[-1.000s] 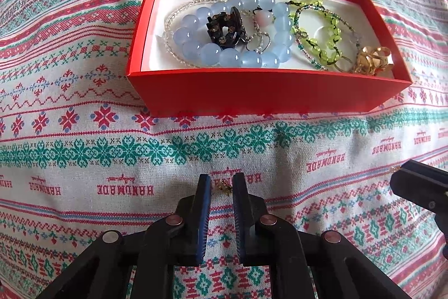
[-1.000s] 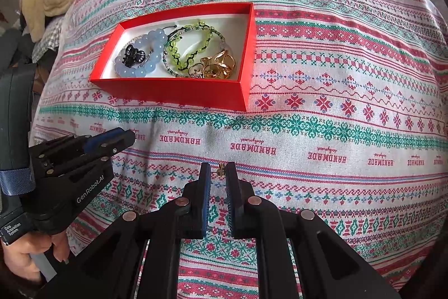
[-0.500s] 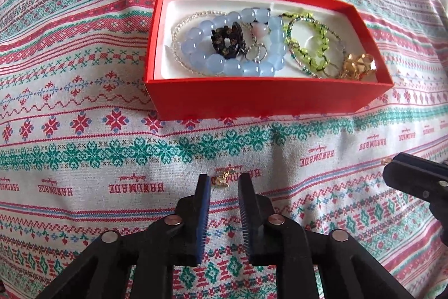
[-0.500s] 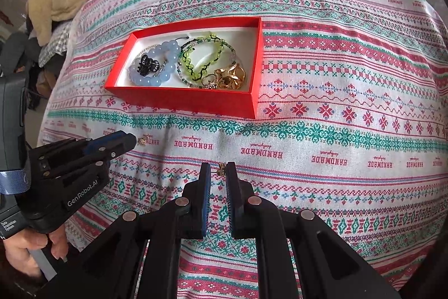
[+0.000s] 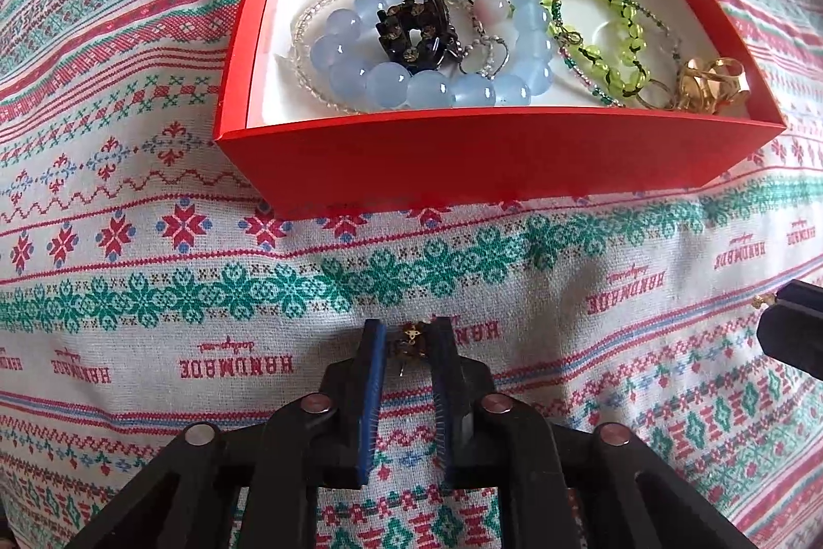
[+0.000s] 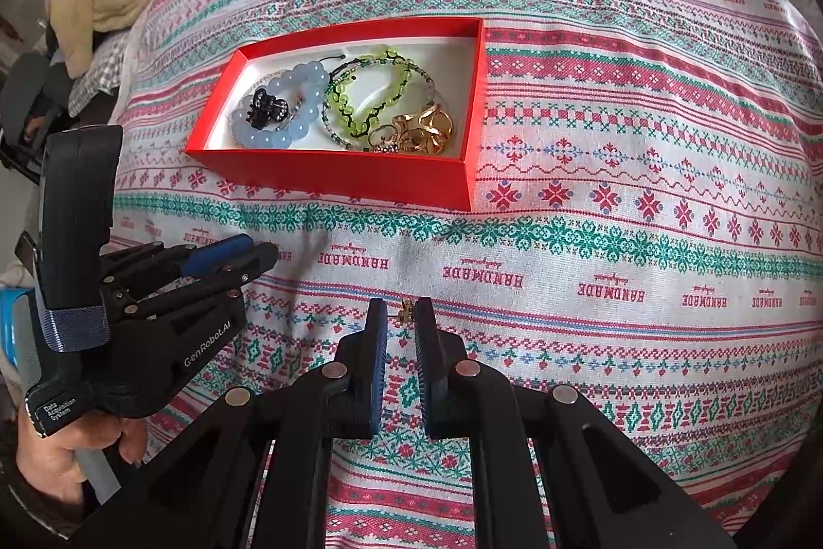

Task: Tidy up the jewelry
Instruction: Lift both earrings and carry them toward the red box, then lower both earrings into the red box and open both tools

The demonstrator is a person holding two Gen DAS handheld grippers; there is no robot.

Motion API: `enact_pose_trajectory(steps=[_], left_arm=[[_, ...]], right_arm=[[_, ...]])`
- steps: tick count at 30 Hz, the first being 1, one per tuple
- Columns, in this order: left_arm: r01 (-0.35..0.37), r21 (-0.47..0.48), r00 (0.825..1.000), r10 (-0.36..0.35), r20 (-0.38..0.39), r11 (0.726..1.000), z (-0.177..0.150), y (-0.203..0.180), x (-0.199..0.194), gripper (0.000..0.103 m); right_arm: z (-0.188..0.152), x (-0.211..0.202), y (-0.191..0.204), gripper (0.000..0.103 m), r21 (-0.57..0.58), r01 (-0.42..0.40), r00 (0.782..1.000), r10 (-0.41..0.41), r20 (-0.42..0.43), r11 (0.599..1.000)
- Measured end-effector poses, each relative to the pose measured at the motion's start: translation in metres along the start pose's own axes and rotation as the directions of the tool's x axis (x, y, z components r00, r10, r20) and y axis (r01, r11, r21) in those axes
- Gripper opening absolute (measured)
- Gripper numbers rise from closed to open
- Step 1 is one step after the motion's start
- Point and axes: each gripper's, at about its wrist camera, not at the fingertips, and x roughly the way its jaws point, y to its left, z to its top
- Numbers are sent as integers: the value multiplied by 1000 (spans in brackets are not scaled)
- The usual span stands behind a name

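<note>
Left gripper (image 5: 407, 338) regripped: half a second ago fingers apart with the small gold stud (image 5: 411, 339) lying loose on the patterned bedspread (image 5: 154, 291) just past the tips. Now fingers back together, clamped on that stud at the very tips, lower centre of the left wrist view. Looks like a release-and-retake to get a better hold, not a drop. Red box (image 5: 488, 158) fills more of the upper frame than a half second back.

Right gripper (image 6: 400, 317) unchanged over the second. Fingers pinched on a second gold stud (image 6: 407, 310) at the tips, lower centre of the right wrist view; same place, same hold.

Box sits in the upper middle of both views, well apart from both studs. Already holds a blue bead bracelet (image 5: 427, 50), green bead bracelet (image 5: 607, 34), dark hair claw (image 5: 411, 29) and gold rings (image 5: 715, 81).

Meaning for the task — both loose studs now held, nothing else seen lying on the bedspread. Next likely: carry to the box and let go inside. Risk: pinch is only at the tips, studs tiny — easy slip into the busy pattern.
</note>
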Motion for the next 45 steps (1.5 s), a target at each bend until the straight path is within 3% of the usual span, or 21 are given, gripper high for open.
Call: enact_pose_trajectory(steps=[7,15,24,37,45], left_arm=[[21,-28,1000,-21,11,999,1,4,-15,7],[48,-42,994,-44,97,998,0,12,-52,7],[84,-48,969,-70,238,995,0,26,-86,7],[114,-62,934,-86,346,992,33,26,-79,7],[86,-113,934,-40,355,990,45,29,-63,7]], right_arm=[[1,-4,0,11,-1,-8,1000,8,11,1000],[4,-15,-3,11,10,-23,999,22,43,1000],[13,-33,2,11,-24,-22,988,25,154,999],[43,-30,8,11,-10,-43,971,44,235,999],[64,-15,8,11,31,-28,968,20,251,999]])
